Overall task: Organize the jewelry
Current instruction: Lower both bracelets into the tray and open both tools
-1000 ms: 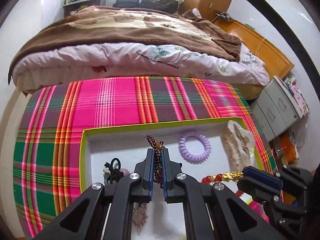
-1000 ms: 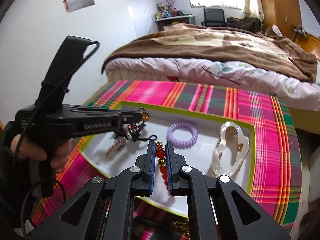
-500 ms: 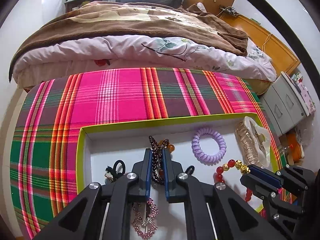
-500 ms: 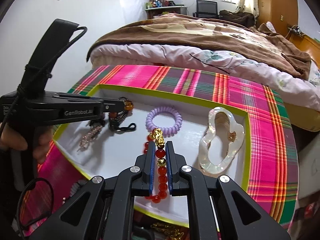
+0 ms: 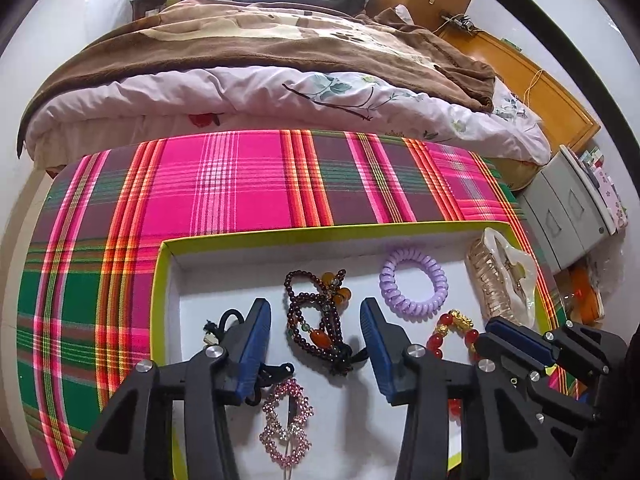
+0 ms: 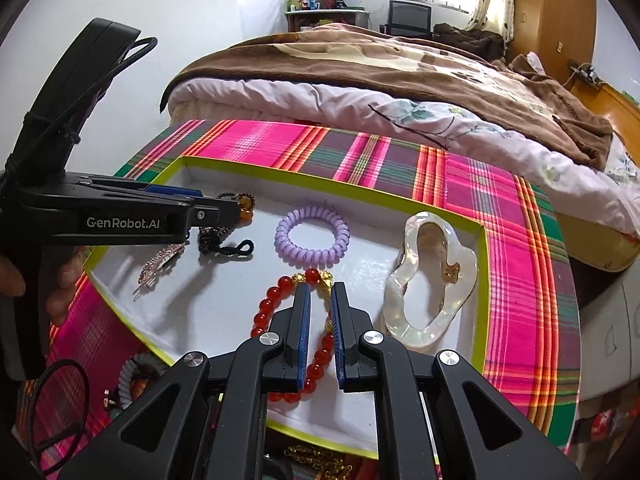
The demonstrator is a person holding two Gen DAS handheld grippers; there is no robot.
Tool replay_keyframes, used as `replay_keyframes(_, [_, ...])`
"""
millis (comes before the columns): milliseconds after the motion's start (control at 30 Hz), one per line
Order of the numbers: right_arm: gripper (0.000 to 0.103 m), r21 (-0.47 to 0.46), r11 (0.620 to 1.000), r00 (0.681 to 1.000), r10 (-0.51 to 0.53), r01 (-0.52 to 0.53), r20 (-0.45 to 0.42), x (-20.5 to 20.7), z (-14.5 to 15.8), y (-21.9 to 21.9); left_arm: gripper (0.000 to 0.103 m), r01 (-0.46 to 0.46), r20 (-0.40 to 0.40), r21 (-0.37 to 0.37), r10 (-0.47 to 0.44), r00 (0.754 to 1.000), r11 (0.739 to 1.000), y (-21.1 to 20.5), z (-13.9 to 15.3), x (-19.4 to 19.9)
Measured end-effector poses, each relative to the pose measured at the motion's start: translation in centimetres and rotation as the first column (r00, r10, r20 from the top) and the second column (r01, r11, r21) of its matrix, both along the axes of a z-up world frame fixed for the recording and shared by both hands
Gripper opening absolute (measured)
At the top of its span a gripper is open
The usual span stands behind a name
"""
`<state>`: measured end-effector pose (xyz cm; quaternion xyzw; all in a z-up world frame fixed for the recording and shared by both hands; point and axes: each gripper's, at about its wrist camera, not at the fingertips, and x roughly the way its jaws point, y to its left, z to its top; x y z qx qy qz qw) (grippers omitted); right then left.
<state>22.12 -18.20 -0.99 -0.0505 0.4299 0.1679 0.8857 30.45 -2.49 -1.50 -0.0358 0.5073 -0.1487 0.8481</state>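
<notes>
Having just been opening, left claw (image 5: 316,344) half spread, pitched downward, dark garnet-bead bracelet (image 5: 316,320) lying loose between its jaws on the white floor of the green-rimmed tray (image 5: 320,232), near the far edge. Right claw (image 6: 320,296) narrow, nipping red bead bracelet with gold charms (image 6: 280,304) by the near edge.

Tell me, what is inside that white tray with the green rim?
The tray holds a dark bead bracelet, purple coil tie, clear hair claw, red bead bracelet and pink rhinestone clip. Grippers cover its near edge.
</notes>
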Motion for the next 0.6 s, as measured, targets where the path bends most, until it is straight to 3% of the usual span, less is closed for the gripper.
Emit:
replay_keyframes(133, [0.013, 0.006, 1.000, 1.000, -0.005, 0.005, 0.015, -0.4, 0.6, -0.1, 0.047, -0.004, 0.006, -0.002, 0.004, 1.000, 1.000, 0.2, 0.6, -0.4])
replay_keyframes(400, [0.018, 0.044, 0.999, 0.999, -0.013, 0.010, 0.051, -2.3, 2.4, -1.0, 0.058, -0.004, 0.035, -0.021, 0.005, 0.999, 1.000, 0.9, 2.6, -2.6])
replay_keyframes(600, [0.034, 0.086, 0.996, 0.997, 0.004, -0.010, 0.075, -5.1, 3.8, -2.0, 0.065, -0.022, 0.080, -0.030, 0.024, 0.997, 0.999, 2.2, 4.6, -6.0])
